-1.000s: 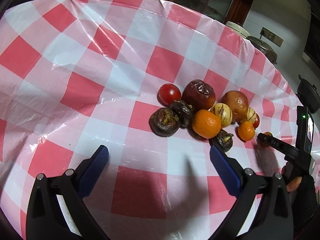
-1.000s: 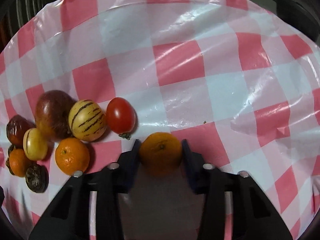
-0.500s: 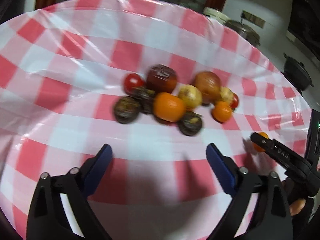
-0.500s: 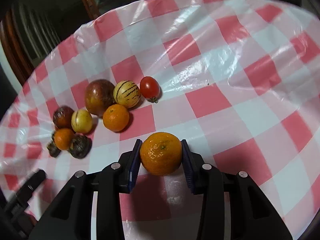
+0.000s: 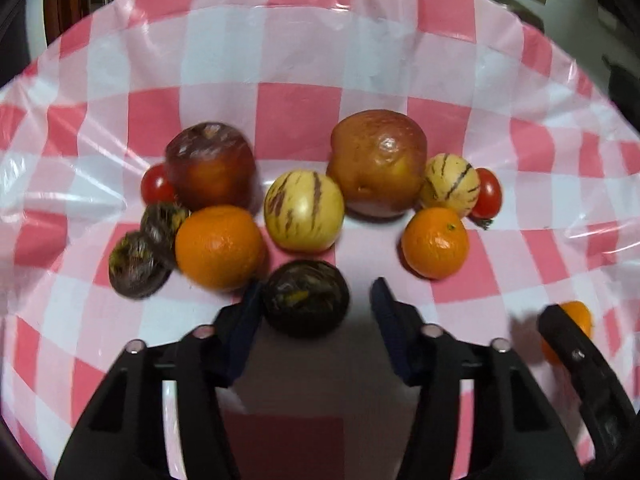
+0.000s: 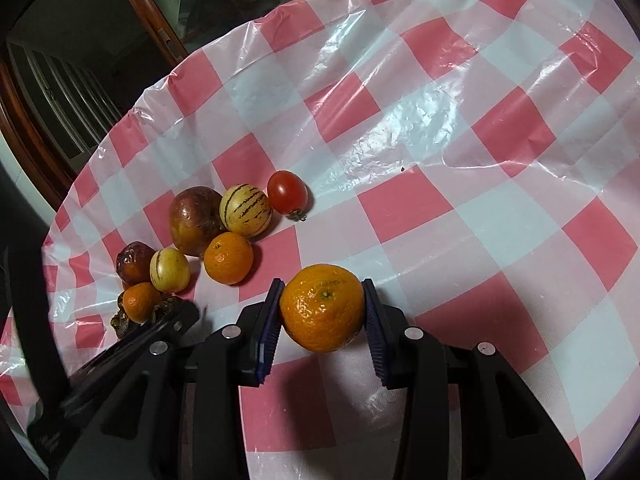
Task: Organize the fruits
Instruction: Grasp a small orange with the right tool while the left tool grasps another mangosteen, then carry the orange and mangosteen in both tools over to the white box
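Mixed fruit lies clustered on the red-and-white checked tablecloth (image 5: pixel 280 112). My left gripper (image 5: pixel 316 292) is open, its blue pads on either side of a dark wrinkled fruit (image 5: pixel 306 298). The left pad is against it and a gap shows at the right pad. Behind it lie a striped yellow fruit (image 5: pixel 304 210), two mandarins (image 5: pixel 218 246) (image 5: pixel 435 242), a brownish apple (image 5: pixel 378 162) and a dark red apple (image 5: pixel 208 164). My right gripper (image 6: pixel 321 288) is shut on a mandarin (image 6: pixel 322 306), held off the cloth to the right of the pile (image 6: pixel 228 258).
Two more dark wrinkled fruits (image 5: pixel 136 264) and a tomato (image 5: pixel 156 186) sit at the pile's left; another striped fruit (image 5: pixel 450 184) and tomato (image 5: pixel 488 198) at its right. Bare cloth (image 6: pixel 480 200) stretches right of the pile. Dark wooden furniture (image 6: pixel 132 8) stands beyond the table edge.
My left gripper moved forward to the pile and its jaws narrowed around the dark wrinkled fruit. My right gripper drew back from the pile, still holding the mandarin.
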